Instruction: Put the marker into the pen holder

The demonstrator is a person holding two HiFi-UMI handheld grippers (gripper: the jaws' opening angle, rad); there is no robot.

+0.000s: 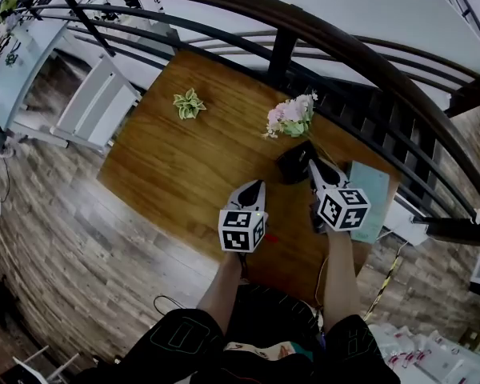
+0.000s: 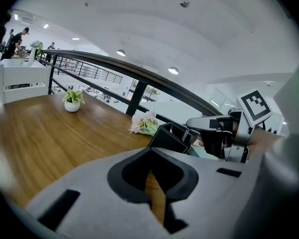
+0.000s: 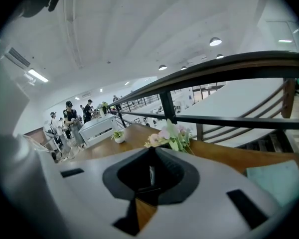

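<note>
- Head view: looking steeply down on a wooden table point(image 1: 176, 174) set against a dark railing point(image 1: 368, 62)
- Holding the left tongs point(image 1: 255, 186) over the table's near middle, tips pointing away from the person and ending just left of a black pen holder point(image 1: 290, 166)
- Holding the right tongs point(image 1: 311, 165) with the tips reaching over the pen holder's right rim
- Showing a pink flower bunch point(image 1: 290, 117) just behind the pen holder, a green plant point(image 1: 189, 103) well apart to the left, and a teal notebook point(image 1: 374, 198) lying just right of the right tongs
- Left gripper view: showing the left tongs closed together and gripping nothing, with only a thin wedge of table visible low between them
- Looking across at the pen holder point(image 2: 170, 137) standing open-topped, with the right tongs poised level above its far rim and the flower bunch point(image 2: 144, 124) just beside it
- Right gripper view: showing the right tongs pressed together on a thin pale upright sliver, seemingly the marker point(image 3: 151, 175), gripped at the seam and mostly hidden in the dark hollow
- Looking past the tips to the flower bunch point(image 3: 170, 136), the green plant point(image 3: 118, 136) and people point(image 3: 70, 114) standing far off beyond the table
</note>
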